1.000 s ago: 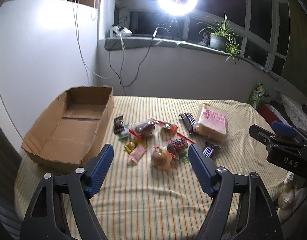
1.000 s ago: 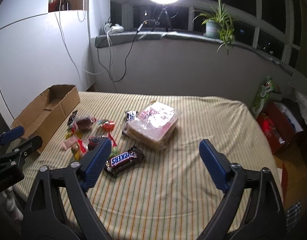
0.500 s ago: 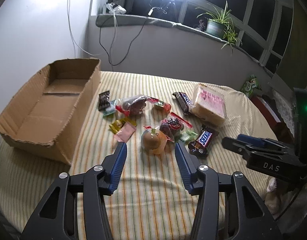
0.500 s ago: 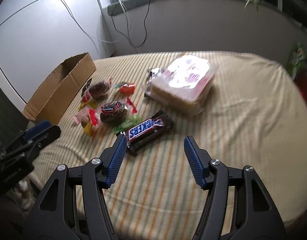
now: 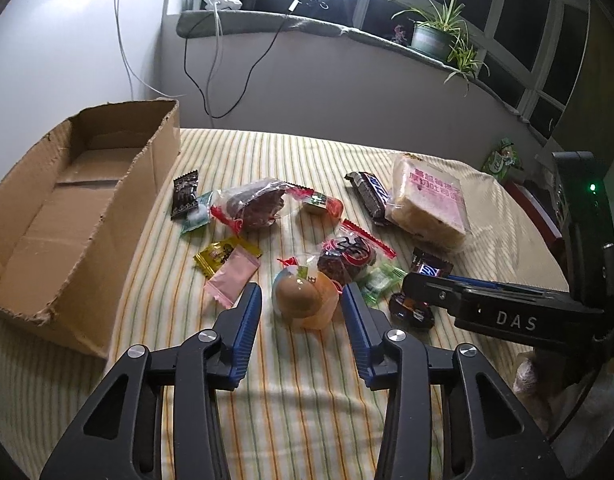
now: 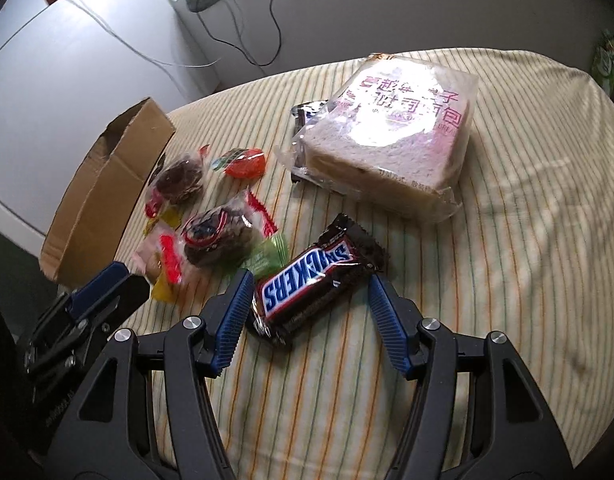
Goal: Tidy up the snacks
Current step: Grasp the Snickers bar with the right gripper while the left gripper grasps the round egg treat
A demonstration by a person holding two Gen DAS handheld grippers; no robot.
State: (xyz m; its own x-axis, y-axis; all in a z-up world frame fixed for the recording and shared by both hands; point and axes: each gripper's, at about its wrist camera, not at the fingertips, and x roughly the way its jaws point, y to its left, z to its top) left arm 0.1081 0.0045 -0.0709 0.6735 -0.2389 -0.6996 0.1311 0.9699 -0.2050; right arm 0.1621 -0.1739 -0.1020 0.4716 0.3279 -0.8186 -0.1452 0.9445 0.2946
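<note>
We are working over a striped cloth (image 5: 307,408) on a soft, rounded surface, with a windowsill and plant behind. The snacks lie in a loose cluster at the middle; the open cardboard box (image 5: 79,216) sits at the cluster's left, and nothing lies in the part of it we can see.

Our left gripper (image 5: 301,304) is spread wide with a fingertip on either side of the wrapped bun (image 5: 303,296), gripping nothing yet. Our right gripper (image 6: 309,286) is likewise wide open, straddling the near end of the chocolate bar (image 6: 315,280), its left finger touching or nearly touching the wrapper.

What could go wrong, in our judgement:
- The bun's loose, slippery wrapper may let it squirt out when the fingers close, or too hard a squeeze may crush it.
- The bar lies slantwise across the right fingers, so closing could twist it or pinch only the crimped end.
- A green candy (image 6: 267,258) lies just beside the bar and a dark cake (image 5: 343,260) just beside the bun; either could be dragged along.
- Both tools work close together and could knock each other on lifting.

Open cloth lies toward us and to the right of the bread pack (image 6: 391,136), so there is room to pull back. The cloth curves away at its edges, where things could roll off.
</note>
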